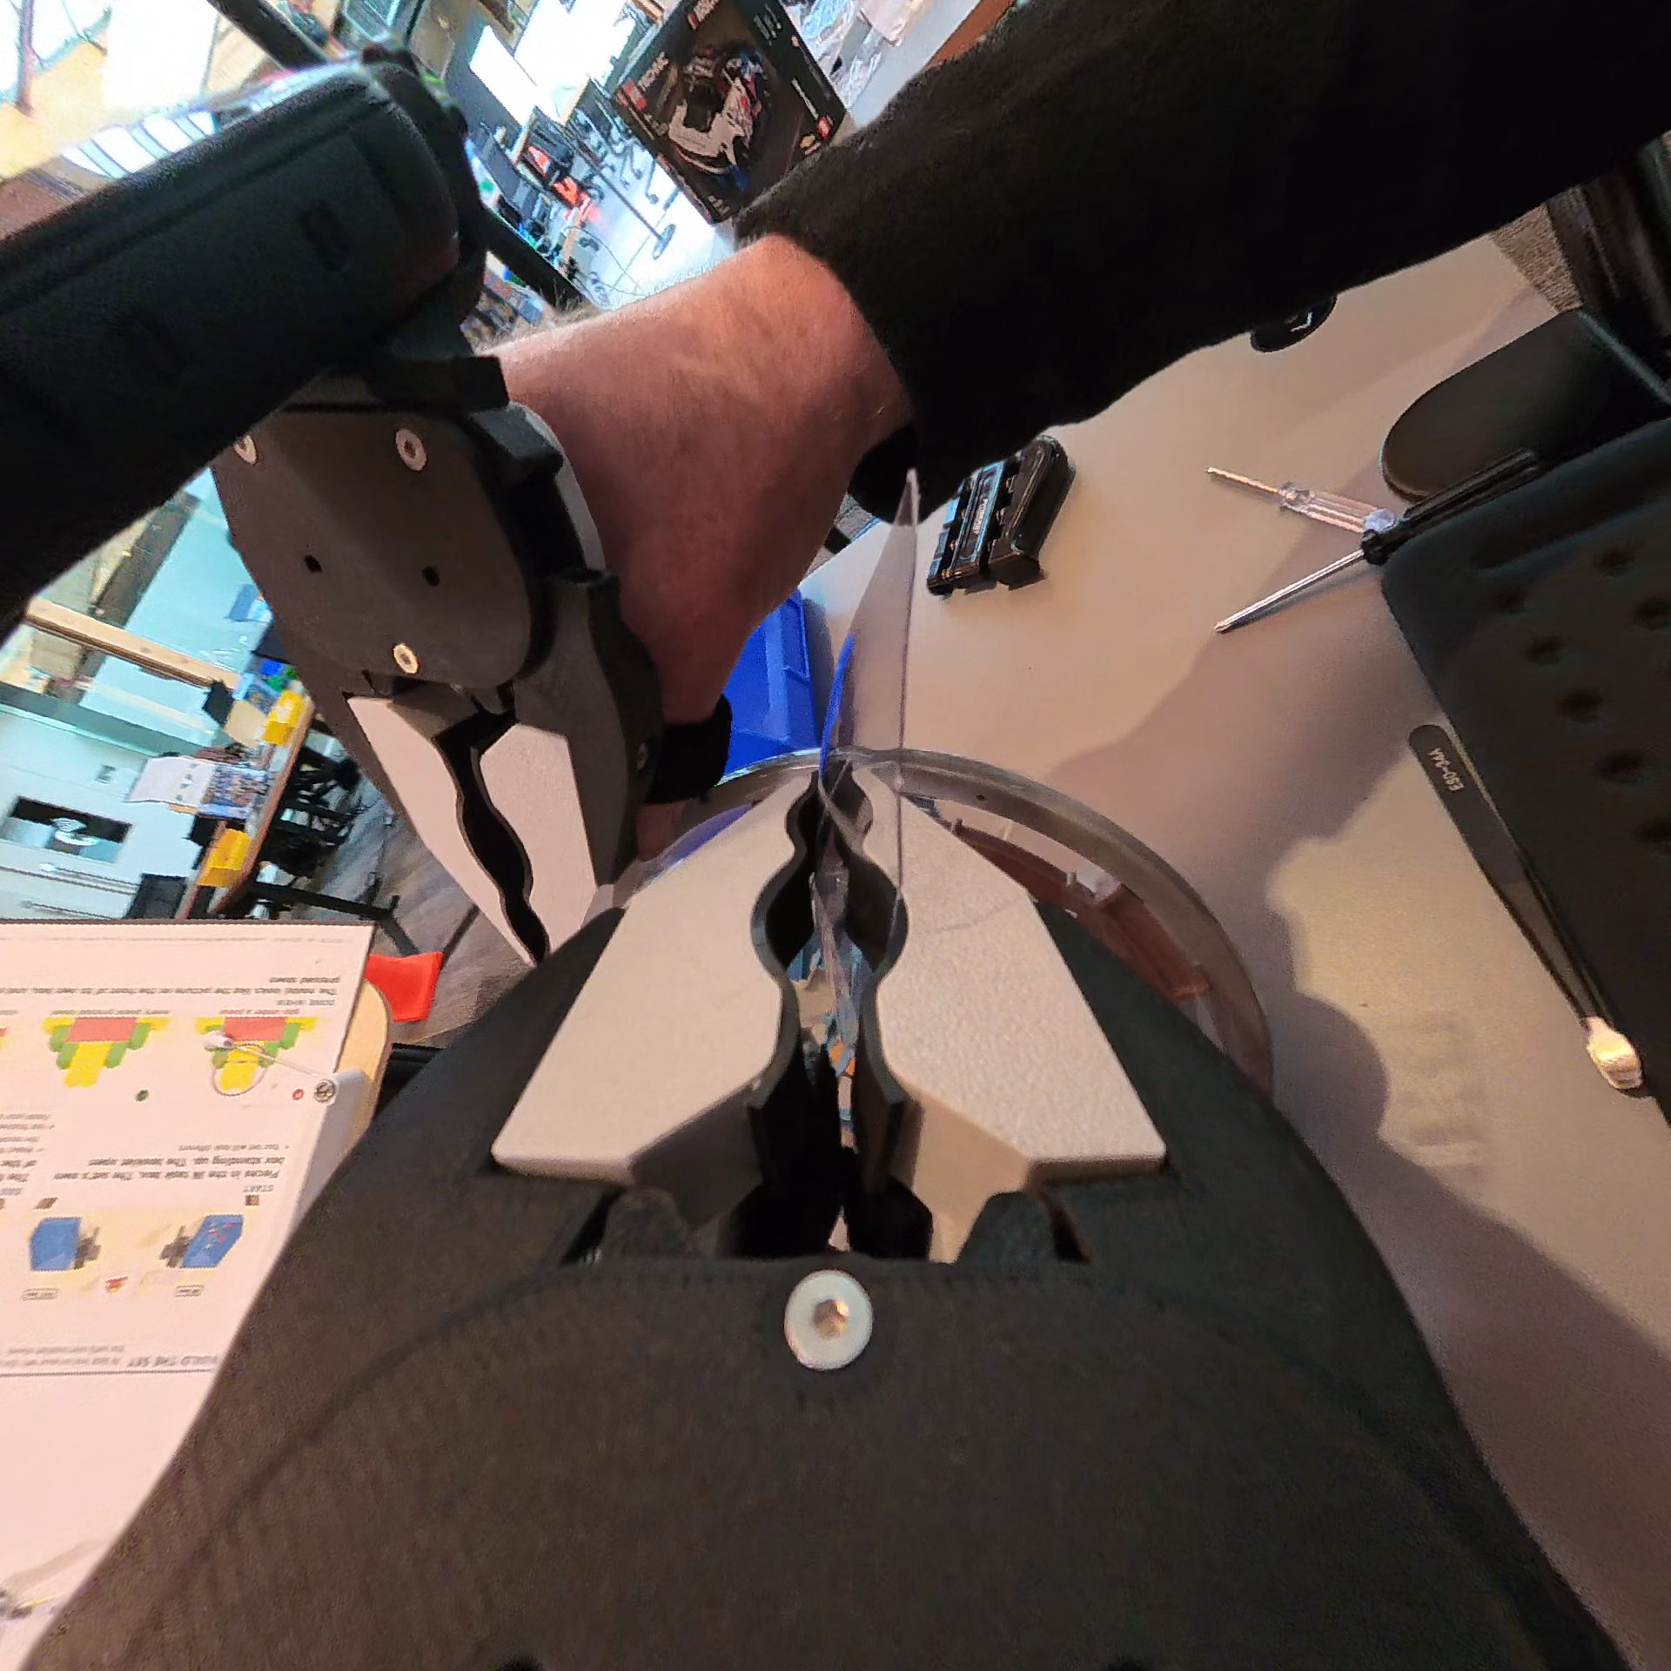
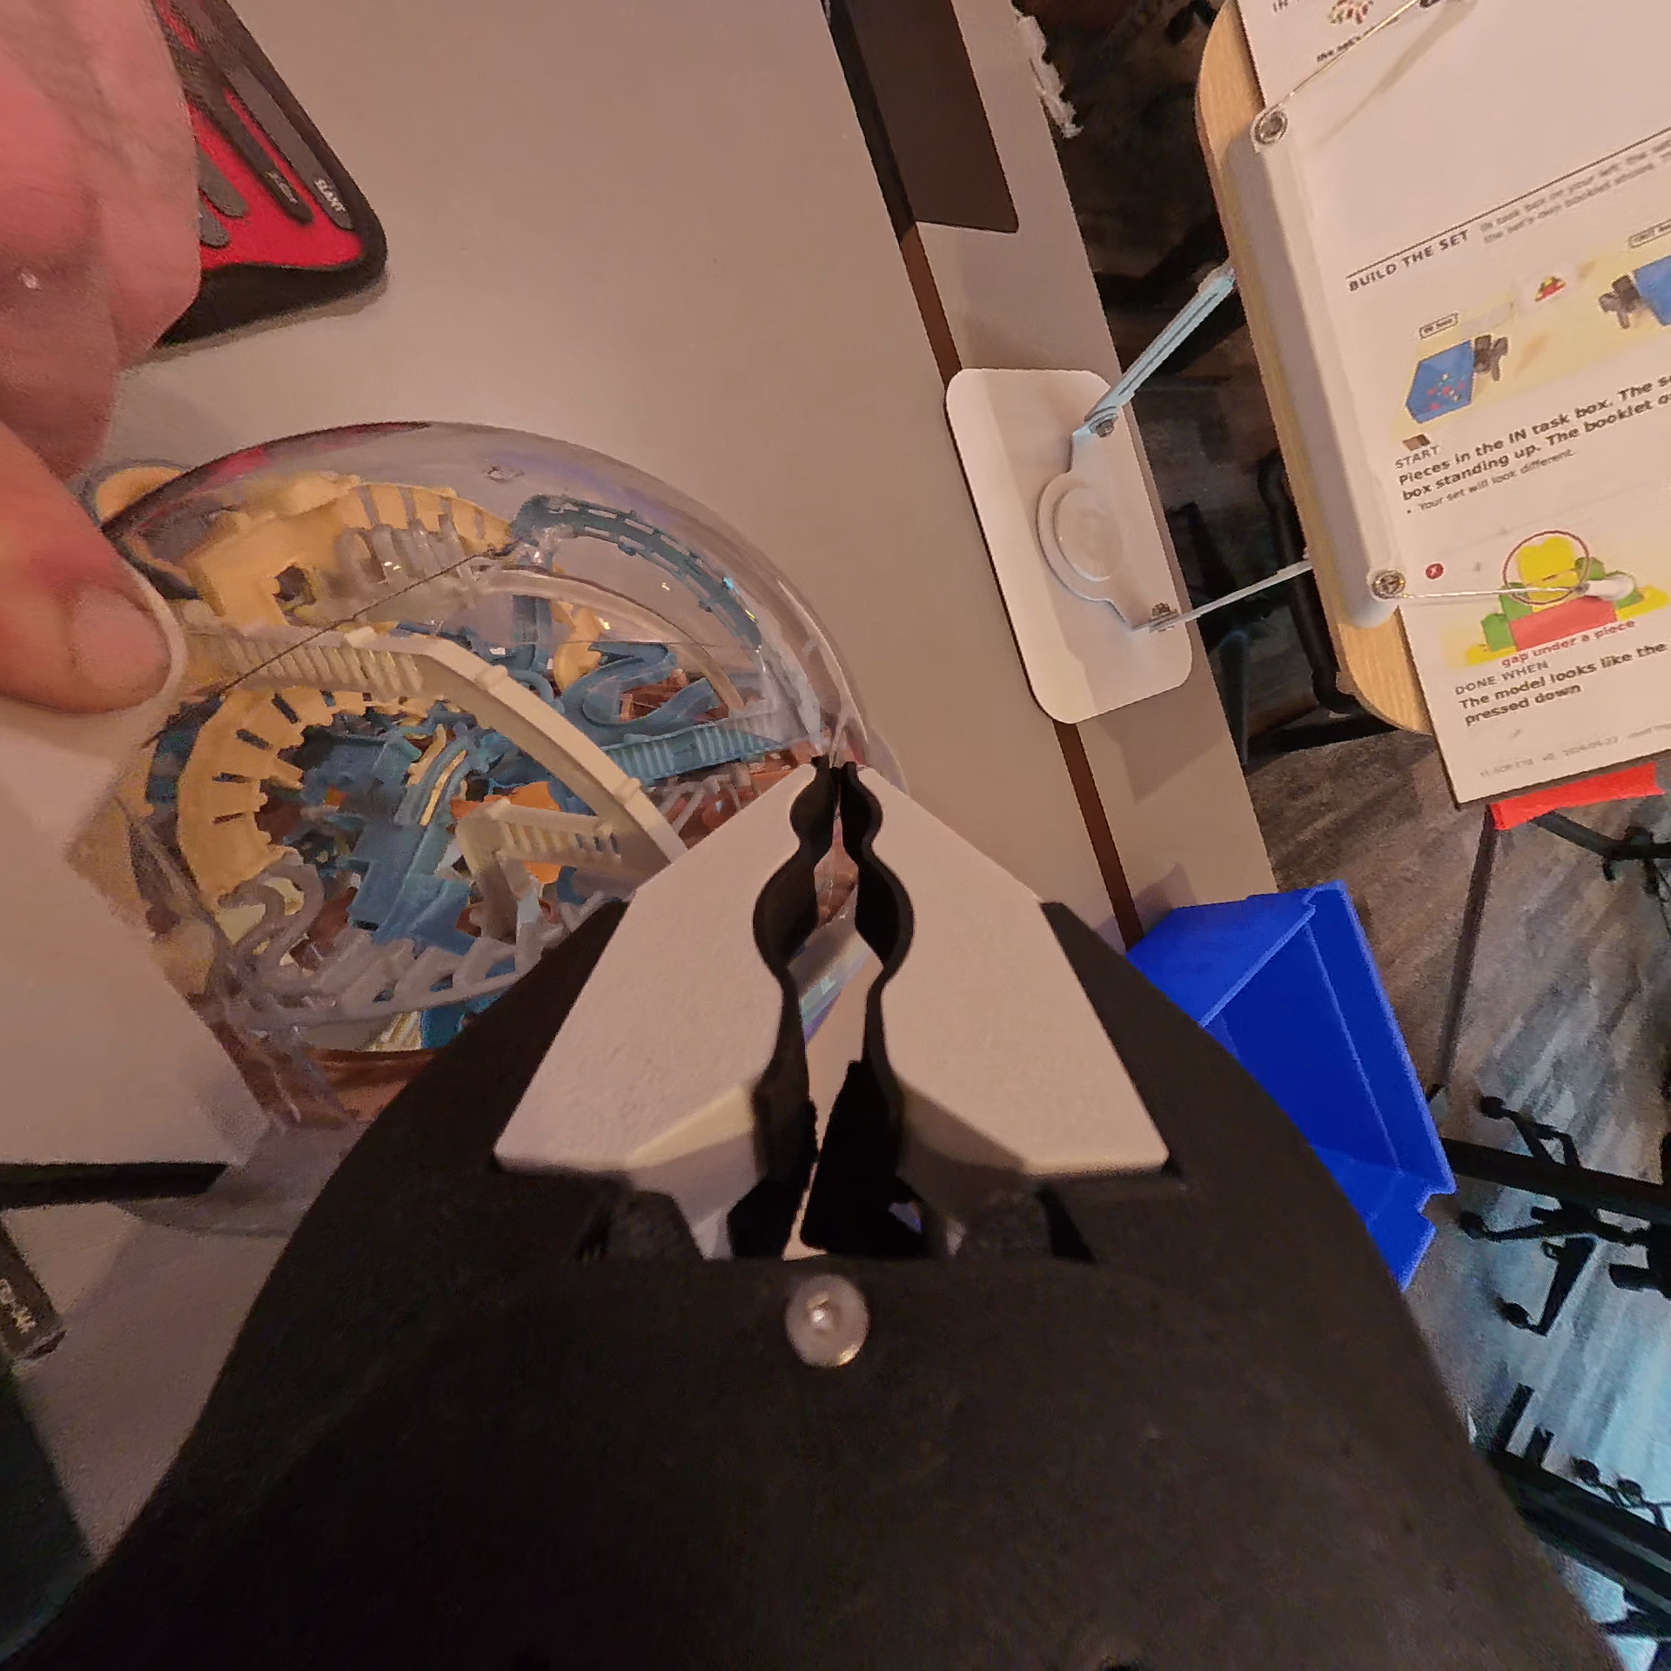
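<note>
Spreading pale grey across both views, the surface [image 2: 633, 271] carries everything here. A clear plastic dome [image 2: 470, 723] sits on it, packed with cream, blue and brown tracks and stairways — its rim shows in the left wrist view as a clear ring [image 1: 1203, 913]. A blue bin [image 2: 1302, 1040] stands just past the surface's edge, below a printed instruction sheet [image 2: 1492, 452] clipped to a wooden board.

The right tongs [image 2: 836, 769] are pinched together at the tips, right at the dome's edge; whether they grip its rim I cannot tell. In the left wrist view the left tongs [image 1: 845, 814] are closed on a thin clear plastic sheet [image 1: 891, 633] that stands up from the dome. The right tongs appear there too, with a bare hand [image 1: 723, 470] in a dark sleeve holding them.

A bare thumb [image 2: 81, 624] presses on the dome's far side. A red-and-black tool pad [image 2: 271, 208] lies beyond it. Smaller things lie well apart on the surface — a black bit holder [image 1: 999, 515], two screwdrivers [image 1: 1302, 506], black tweezers [image 1: 1519, 895].
</note>
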Tool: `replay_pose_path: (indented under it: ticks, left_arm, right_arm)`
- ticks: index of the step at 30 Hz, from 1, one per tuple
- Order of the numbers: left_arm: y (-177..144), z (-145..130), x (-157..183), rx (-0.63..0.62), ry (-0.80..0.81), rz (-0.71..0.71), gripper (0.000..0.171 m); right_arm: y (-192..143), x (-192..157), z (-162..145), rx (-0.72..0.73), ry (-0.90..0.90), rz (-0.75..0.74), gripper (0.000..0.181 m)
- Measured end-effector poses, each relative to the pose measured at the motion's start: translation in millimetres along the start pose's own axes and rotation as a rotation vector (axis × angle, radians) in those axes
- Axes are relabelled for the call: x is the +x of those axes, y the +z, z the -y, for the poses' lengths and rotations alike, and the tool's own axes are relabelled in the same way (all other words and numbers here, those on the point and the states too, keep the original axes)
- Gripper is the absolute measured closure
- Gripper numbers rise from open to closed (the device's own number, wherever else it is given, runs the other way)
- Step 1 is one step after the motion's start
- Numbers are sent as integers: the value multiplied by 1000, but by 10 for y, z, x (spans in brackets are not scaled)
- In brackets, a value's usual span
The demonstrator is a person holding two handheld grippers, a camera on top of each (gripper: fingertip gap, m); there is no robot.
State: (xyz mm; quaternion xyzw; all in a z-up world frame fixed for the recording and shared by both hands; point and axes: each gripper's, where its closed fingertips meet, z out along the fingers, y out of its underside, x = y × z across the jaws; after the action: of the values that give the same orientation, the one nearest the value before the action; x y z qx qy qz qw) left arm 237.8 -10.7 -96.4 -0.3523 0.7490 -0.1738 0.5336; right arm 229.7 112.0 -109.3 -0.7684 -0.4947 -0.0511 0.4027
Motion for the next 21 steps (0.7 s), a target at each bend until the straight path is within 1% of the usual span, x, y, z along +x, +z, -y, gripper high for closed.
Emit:
replay_pose_path:
  ticks: [7, 11, 14, 16, 21]
  left_arm:
    - [22, 29, 40, -20, 127, 85, 171]
    - [39, 29, 84, -54, 219, 137, 171]
    - [72, 32, 113, -98, 325, 177, 171]
    - [76, 34, 101, -94, 304, 177, 171]
    - [100, 39, 166, -111, 373, 188, 171]
  right_arm:
    - [22, 30, 13, 8, 4, -16, 181]
    - [28, 23, 24, 23, 14, -9, 181]
    - [47, 28, 27, 26, 26, 1, 181]
    - [71, 42, 25, 22, 25, -12, 181]
    - [107, 33, 69, 45, 46, -3, 181]
